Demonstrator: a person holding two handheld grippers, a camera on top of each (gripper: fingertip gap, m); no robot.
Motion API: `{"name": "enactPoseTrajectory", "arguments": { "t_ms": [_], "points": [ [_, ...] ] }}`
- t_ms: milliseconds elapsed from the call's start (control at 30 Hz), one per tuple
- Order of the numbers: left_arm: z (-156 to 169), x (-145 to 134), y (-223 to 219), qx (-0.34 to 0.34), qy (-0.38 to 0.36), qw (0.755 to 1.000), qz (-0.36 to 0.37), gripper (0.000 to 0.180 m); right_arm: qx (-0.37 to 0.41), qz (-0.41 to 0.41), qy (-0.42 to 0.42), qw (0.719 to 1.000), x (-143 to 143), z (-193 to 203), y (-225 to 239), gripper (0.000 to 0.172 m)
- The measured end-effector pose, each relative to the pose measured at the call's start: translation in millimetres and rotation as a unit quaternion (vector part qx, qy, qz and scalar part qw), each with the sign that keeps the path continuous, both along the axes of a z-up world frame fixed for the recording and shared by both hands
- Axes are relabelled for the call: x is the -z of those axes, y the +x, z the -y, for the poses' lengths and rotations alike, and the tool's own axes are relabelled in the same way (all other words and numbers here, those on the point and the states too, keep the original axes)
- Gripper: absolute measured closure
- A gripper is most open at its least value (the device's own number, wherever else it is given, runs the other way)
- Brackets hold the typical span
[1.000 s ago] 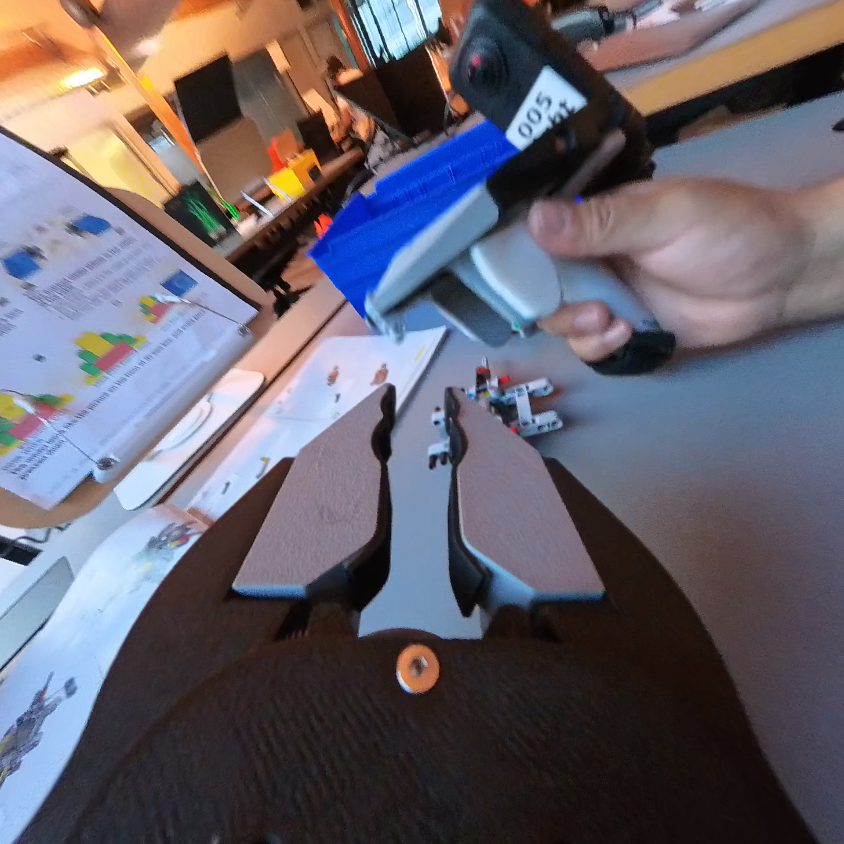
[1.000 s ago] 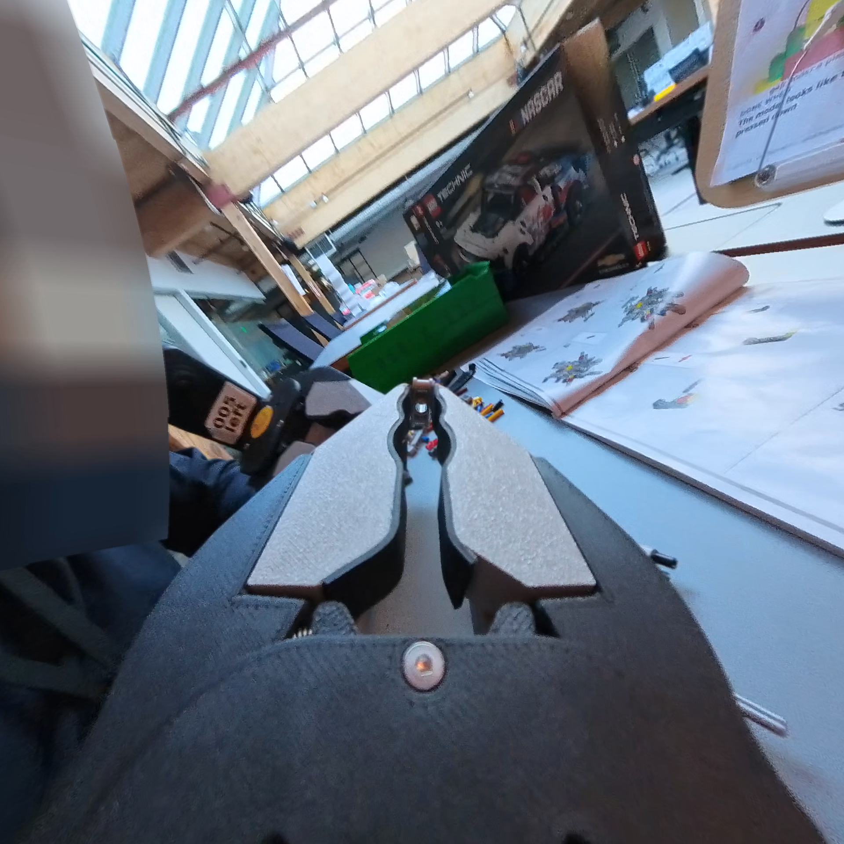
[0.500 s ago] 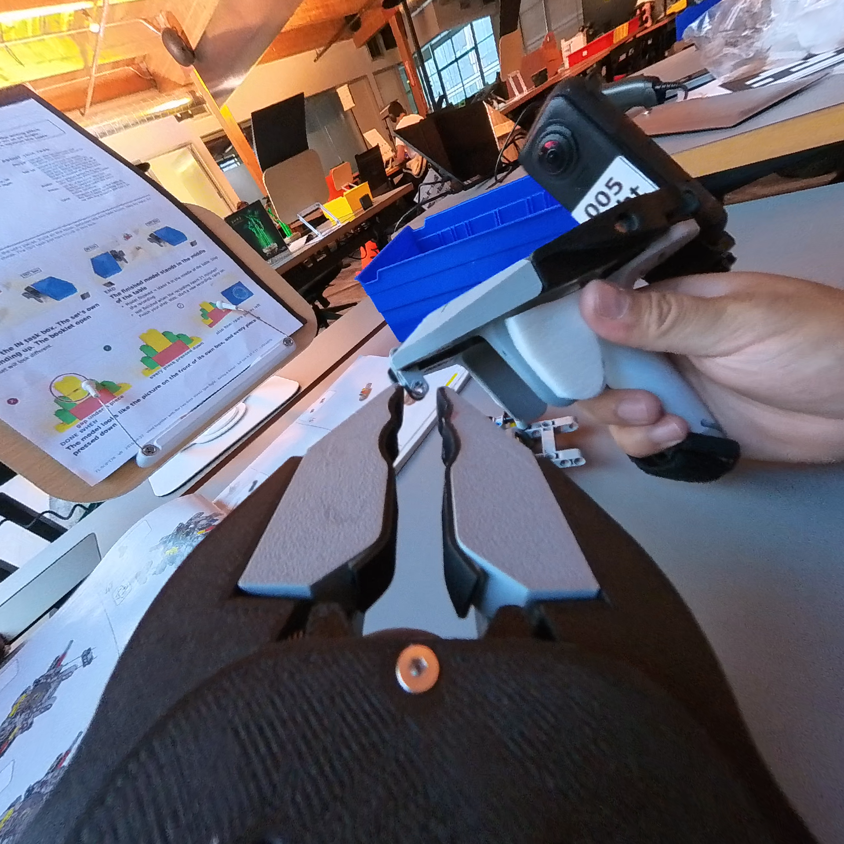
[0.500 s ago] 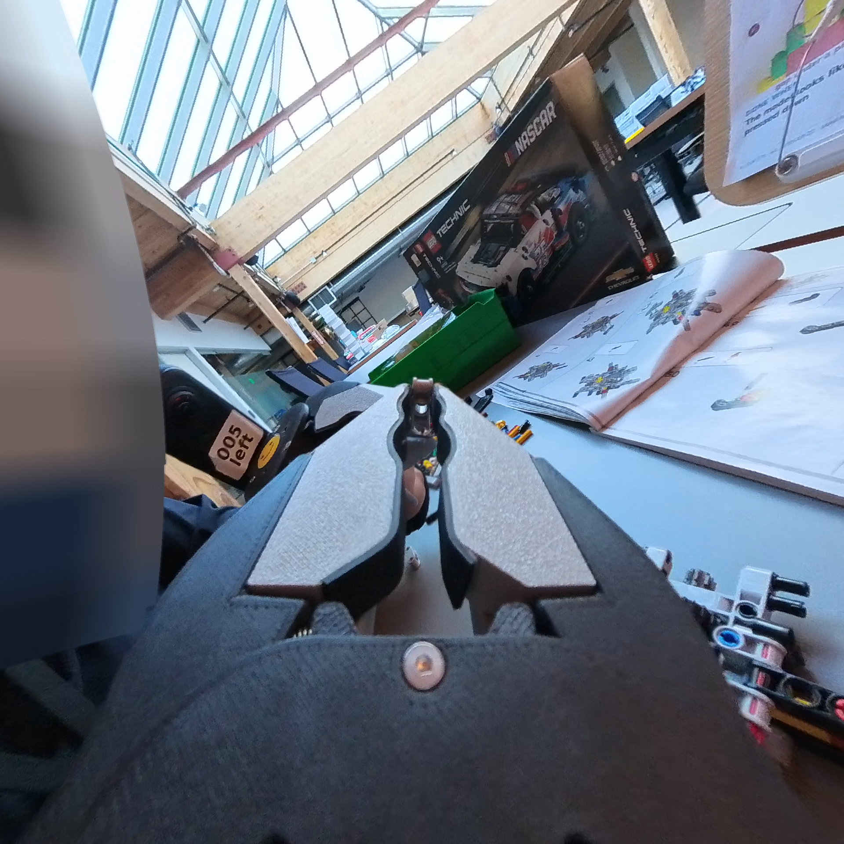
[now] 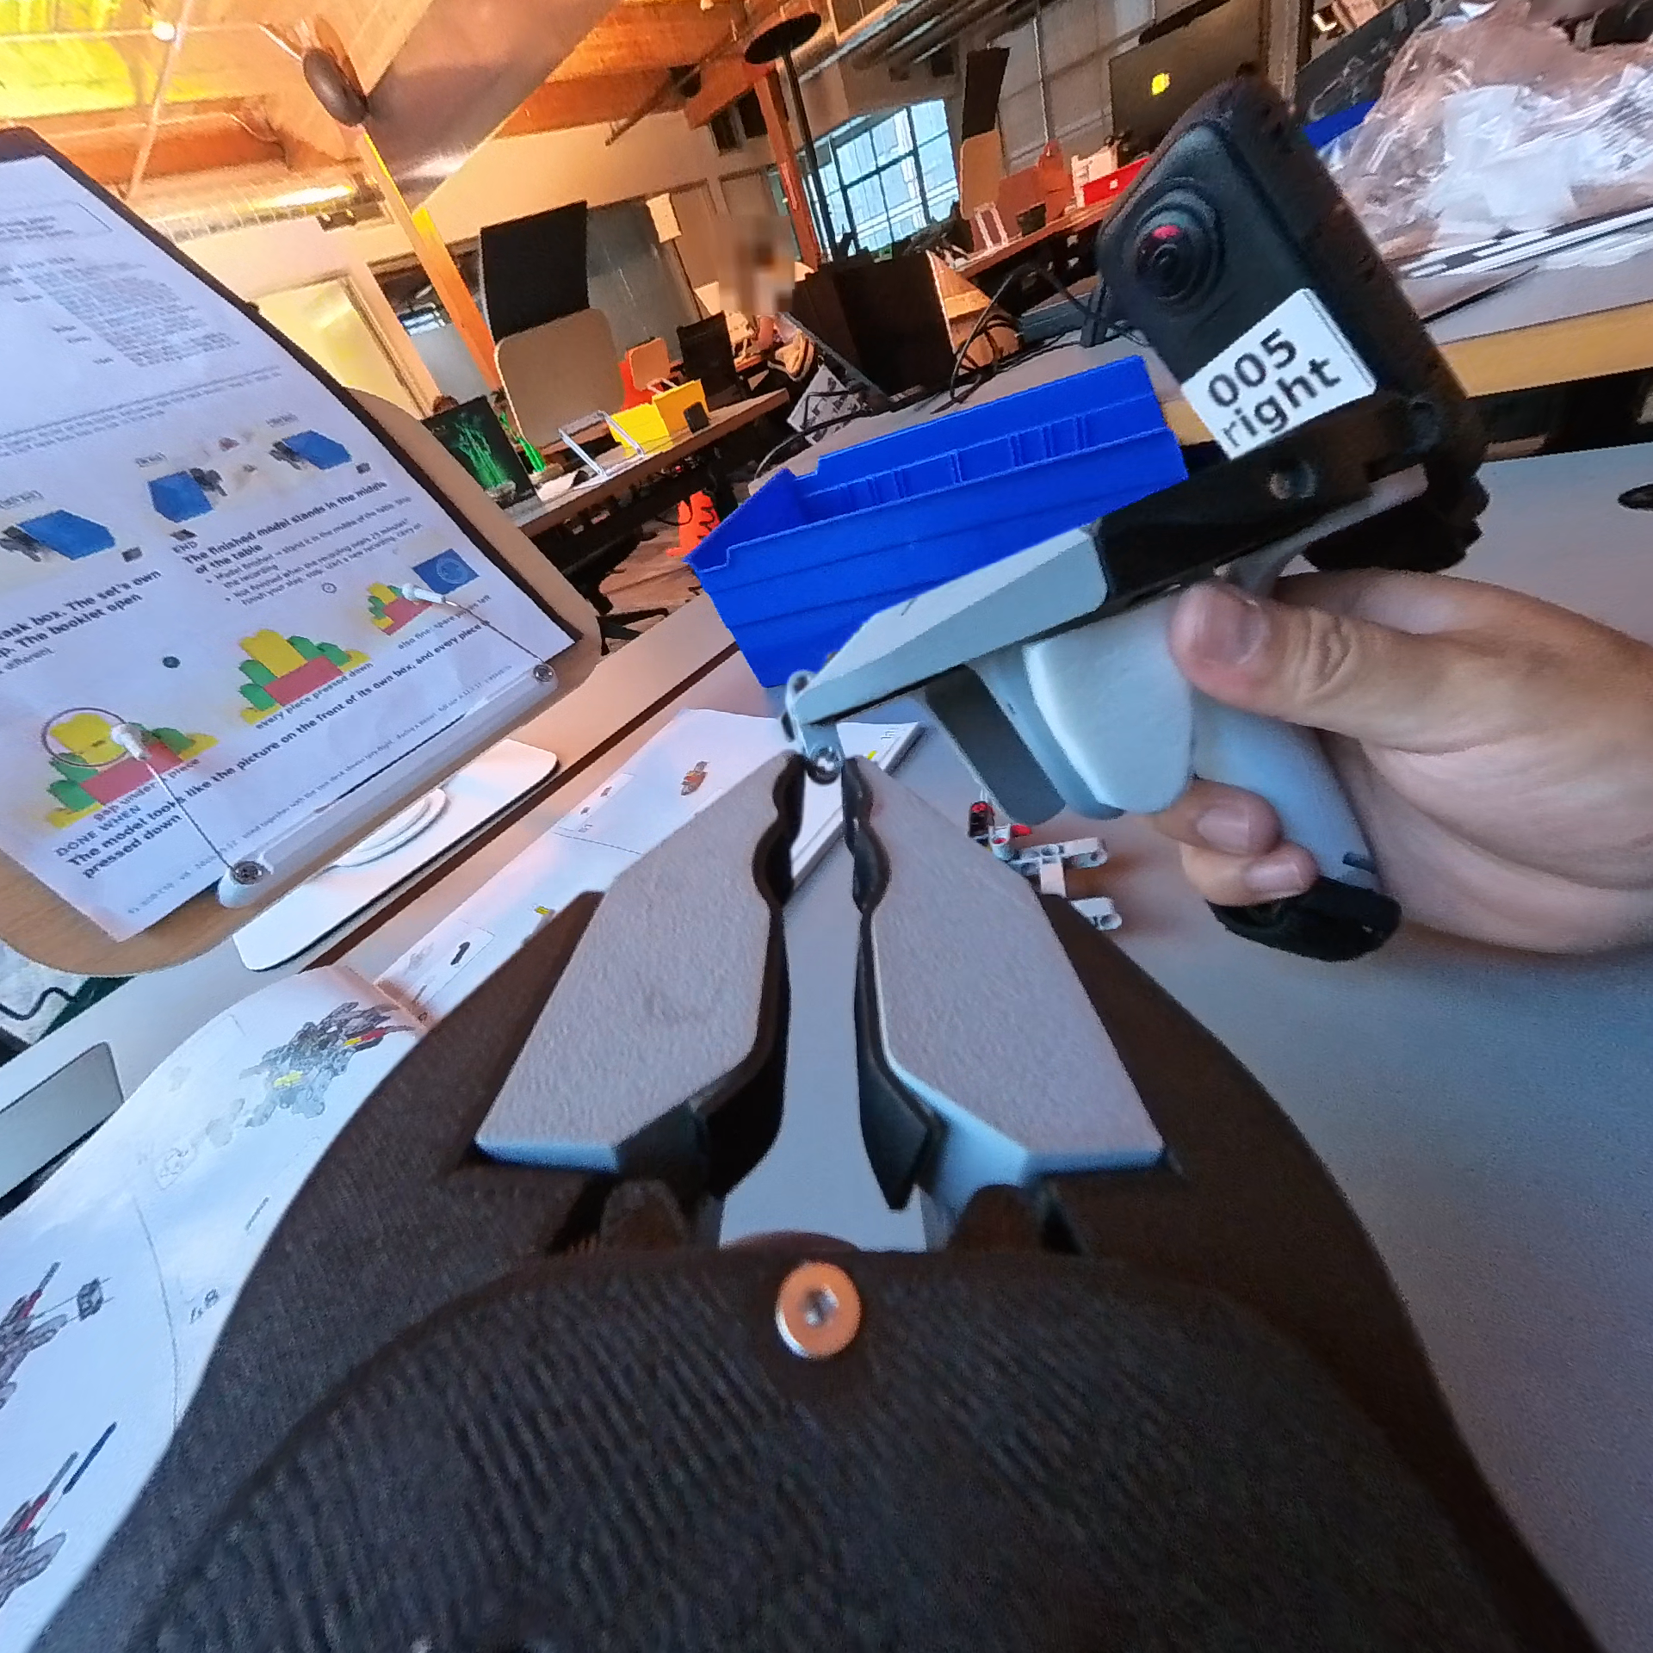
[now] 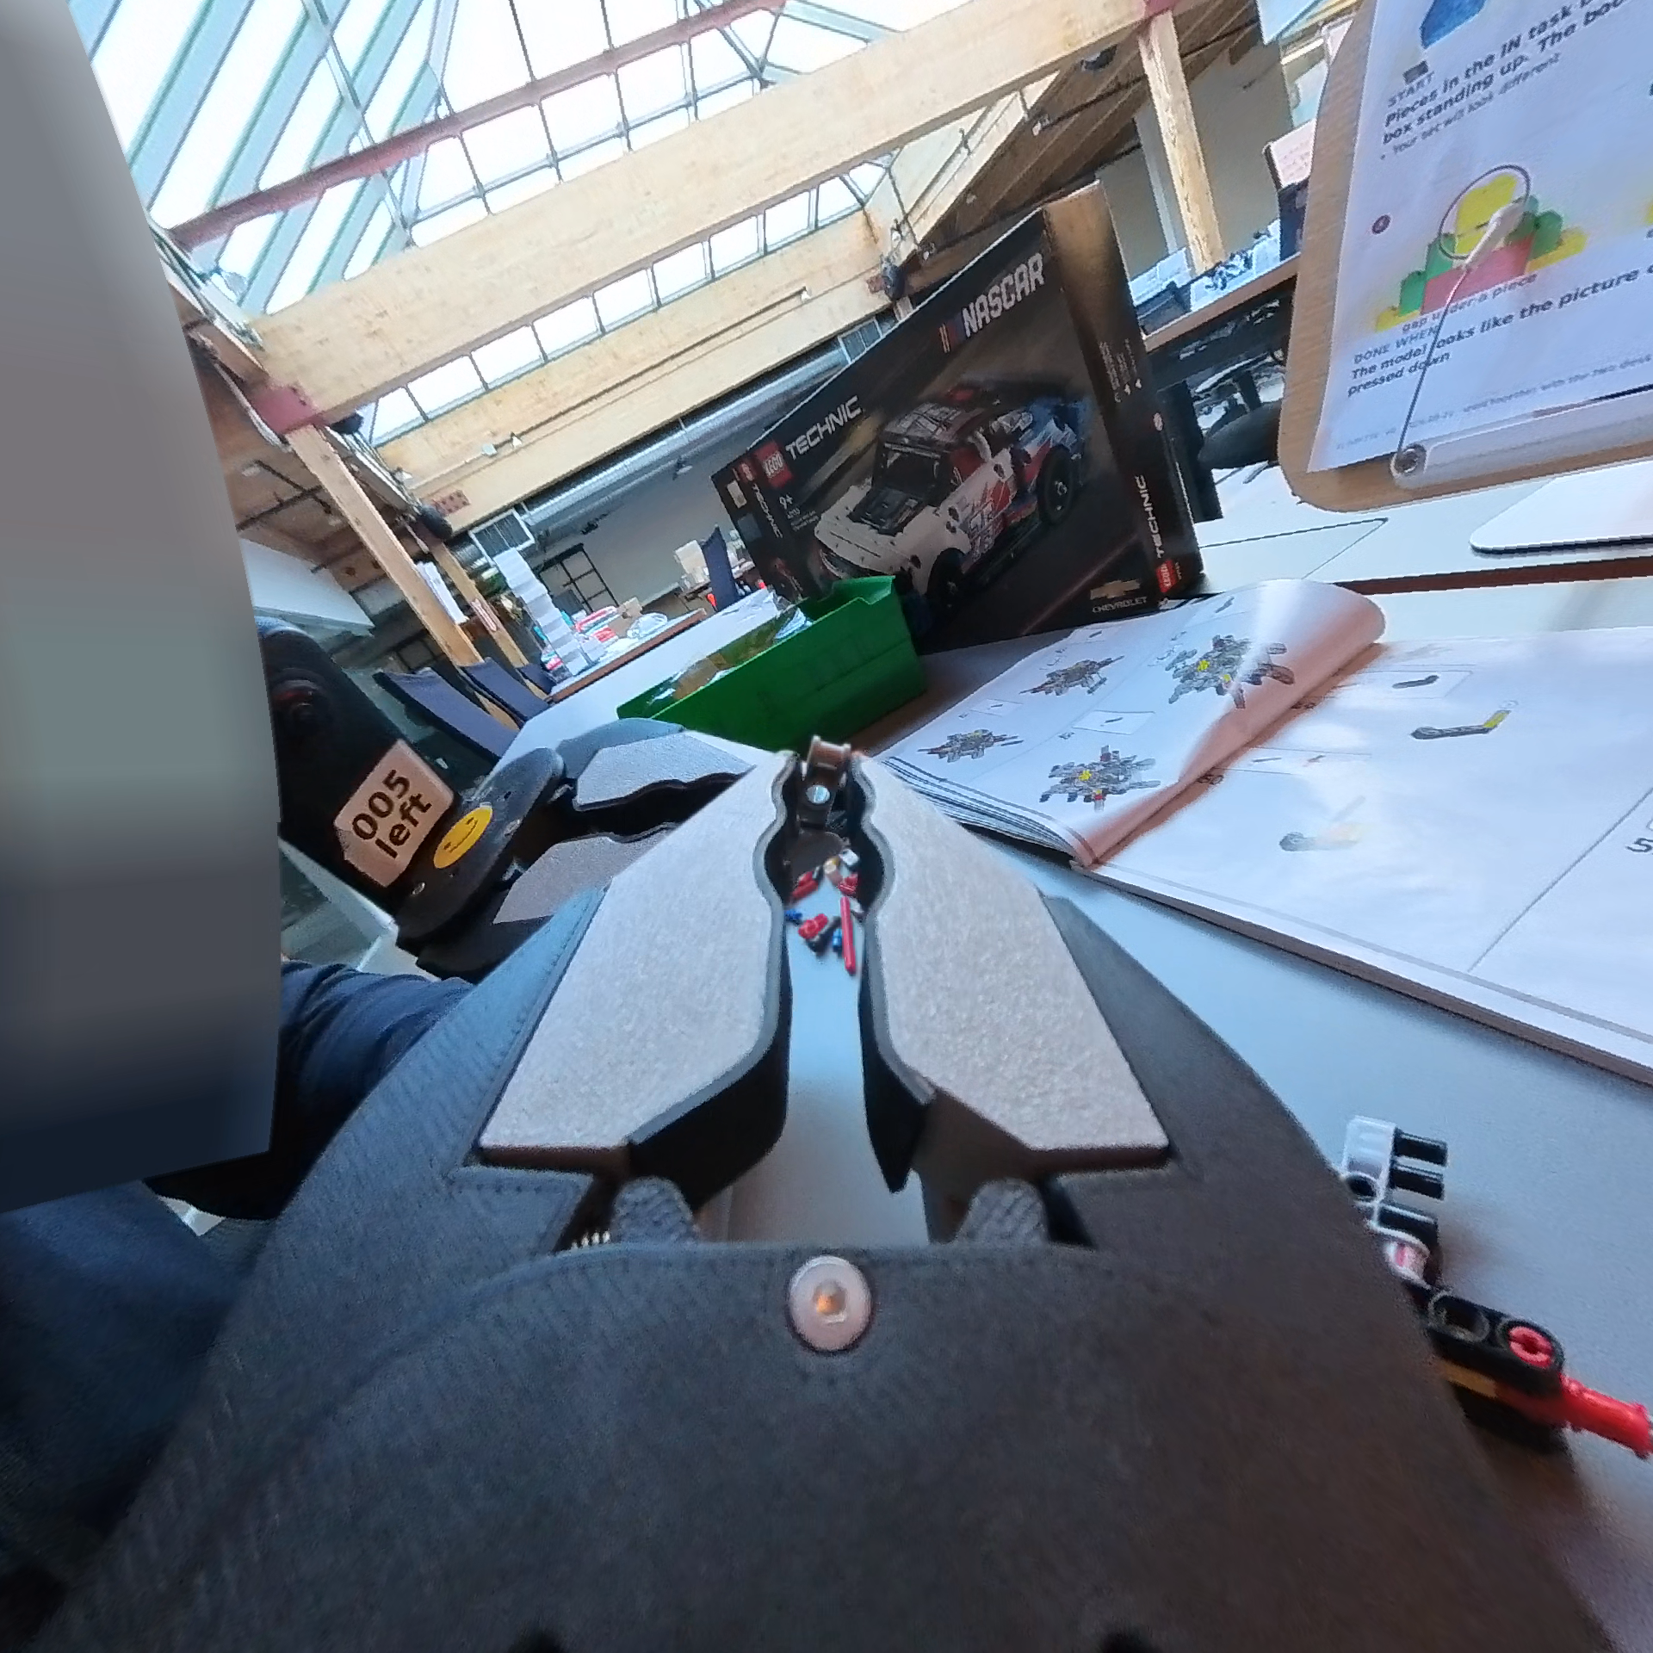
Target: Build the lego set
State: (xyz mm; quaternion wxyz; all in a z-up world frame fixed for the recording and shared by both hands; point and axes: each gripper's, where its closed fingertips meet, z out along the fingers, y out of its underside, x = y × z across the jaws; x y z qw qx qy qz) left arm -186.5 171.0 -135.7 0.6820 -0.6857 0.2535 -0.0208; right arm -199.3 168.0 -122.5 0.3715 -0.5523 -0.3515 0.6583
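- Small grey piece (image 5: 820, 758) found at upper centre of the left wrist view, raised clear of the table (image 5: 1342, 1163).
- Right gripper (image 6: 821, 771) closed narrowly on its upper end.
- Left gripper (image 5: 825, 776) almost closed about its round lower end; pads appear to touch it.
- Judged light, rigid, smooth plastic; liable to pivot.
- Best pinched across flat faces.
- Loose parts (image 6: 827, 903) noted on the table beyond.

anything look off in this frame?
Yes: small parts lie loose on the table outside the green bin. Both tools grip one small grey piece at once: left tool, right tool.
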Motion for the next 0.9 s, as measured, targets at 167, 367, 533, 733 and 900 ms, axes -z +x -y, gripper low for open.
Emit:
{"name": "enactPoseTrajectory", "arguments": {
  "t_ms": [167, 367, 533, 733, 900],
  "points": [
    [0, 2, 0, 0.005, -0.004, 1.000, -0.001, 0.175, 0.005, 0.009, 0.011, 1.000, 2, -1, 1, 0.165],
    [1, 1, -1, 0.022, -0.011, 0.999, 0.026, 0.175, -0.014, -0.007, 0.008, 1.000, -2, -3, 6, 0.167],
    [11, -14, 7, 0.105, -0.013, 0.986, 0.125, 0.175, -0.068, -0.040, 0.001, 0.997, -12, 3, 12, 0.155],
    [22, -28, 11, 0.202, -0.033, 0.950, 0.235, 0.175, -0.171, -0.070, 0.026, 0.982, -23, 28, 20, 0.168],
    [25, -29, 14, 0.245, -0.068, 0.919, 0.302, 0.175, -0.207, -0.067, 0.039, 0.975, -23, 43, 20, 0.172]
  ]
}}
